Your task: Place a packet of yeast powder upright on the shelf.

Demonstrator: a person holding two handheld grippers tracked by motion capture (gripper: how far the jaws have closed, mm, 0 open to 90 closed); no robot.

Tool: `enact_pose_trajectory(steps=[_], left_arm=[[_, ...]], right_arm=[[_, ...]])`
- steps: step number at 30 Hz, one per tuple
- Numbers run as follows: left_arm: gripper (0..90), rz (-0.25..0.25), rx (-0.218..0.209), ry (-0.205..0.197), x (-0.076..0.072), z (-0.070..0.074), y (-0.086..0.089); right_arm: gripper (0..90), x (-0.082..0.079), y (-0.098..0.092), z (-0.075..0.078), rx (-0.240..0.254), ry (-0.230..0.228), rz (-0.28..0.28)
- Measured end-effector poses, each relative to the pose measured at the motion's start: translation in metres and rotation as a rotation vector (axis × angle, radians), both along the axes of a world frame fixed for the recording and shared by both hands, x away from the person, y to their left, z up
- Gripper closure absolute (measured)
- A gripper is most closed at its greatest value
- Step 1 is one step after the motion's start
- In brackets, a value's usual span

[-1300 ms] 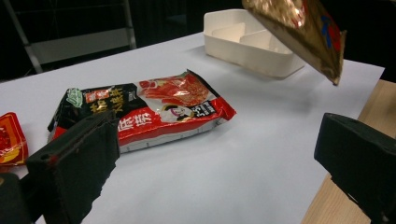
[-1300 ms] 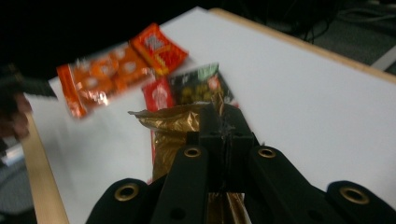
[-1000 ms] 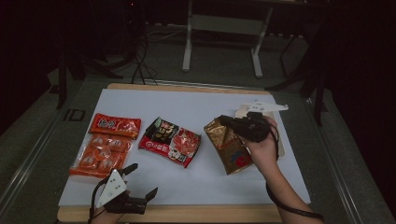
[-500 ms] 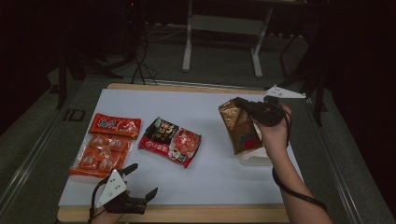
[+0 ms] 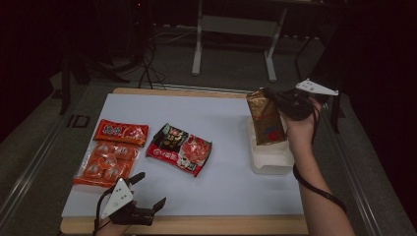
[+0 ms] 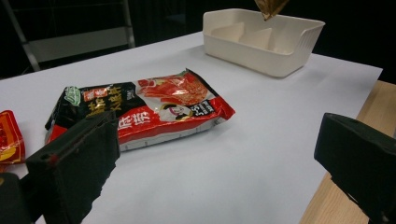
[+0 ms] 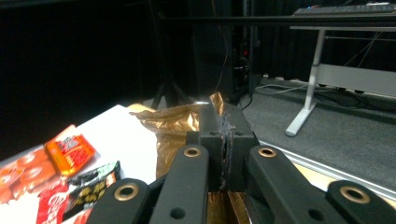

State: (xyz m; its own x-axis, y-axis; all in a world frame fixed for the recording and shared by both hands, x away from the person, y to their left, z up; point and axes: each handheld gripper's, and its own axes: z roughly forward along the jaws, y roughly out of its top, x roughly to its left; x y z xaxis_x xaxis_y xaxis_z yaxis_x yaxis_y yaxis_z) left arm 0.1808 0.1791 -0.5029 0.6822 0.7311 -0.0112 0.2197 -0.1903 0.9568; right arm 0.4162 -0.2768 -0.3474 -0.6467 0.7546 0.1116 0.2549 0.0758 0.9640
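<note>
One gold snack pouch (image 5: pixel 265 120) is pinched by its top edge in the right gripper (image 5: pixel 279 101), hanging over the white bin (image 5: pixel 268 162) at 3 o'clock. Lower it straight into a compartment before letting go. Left gripper (image 5: pixel 147 191) idles wide open, empty, at 7.

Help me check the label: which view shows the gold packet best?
The high view: the gold packet hangs full-length from the right hand-held gripper, above the white bin. The right gripper view shows just its crumpled top pinched between the jaws; the left gripper view catches its lower tip.
</note>
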Motion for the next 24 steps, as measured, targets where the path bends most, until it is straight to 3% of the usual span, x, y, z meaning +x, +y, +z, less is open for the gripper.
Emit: enact_pose_trajectory(steps=[5, 10, 17, 22, 24], left_arm=[[0.8, -0.002, -0.001, 0.001, 0.000, 0.000, 0.000], [0.8, -0.001, -0.003, 0.002, 0.000, 0.000, 0.000], [0.8, 0.000, -0.002, 0.001, -0.001, 0.000, 0.001], [0.8, 0.004, 0.000, 0.003, -0.002, 0.000, 0.001], [0.8, 0.008, -0.002, 0.005, -0.003, -0.001, 0.002]], right_arm=[[88.5, 0.011, -0.006, 0.003, -0.006, -0.002, -0.061], [88.4, 0.022, -0.010, 0.001, -0.012, -0.037, -0.080], [88.4, 0.035, -0.017, -0.004, -0.006, -0.041, -0.123], [88.4, 0.044, -0.019, -0.006, -0.031, -0.058, -0.149], [88.3, 0.049, -0.021, -0.007, -0.012, -0.064, -0.152]])
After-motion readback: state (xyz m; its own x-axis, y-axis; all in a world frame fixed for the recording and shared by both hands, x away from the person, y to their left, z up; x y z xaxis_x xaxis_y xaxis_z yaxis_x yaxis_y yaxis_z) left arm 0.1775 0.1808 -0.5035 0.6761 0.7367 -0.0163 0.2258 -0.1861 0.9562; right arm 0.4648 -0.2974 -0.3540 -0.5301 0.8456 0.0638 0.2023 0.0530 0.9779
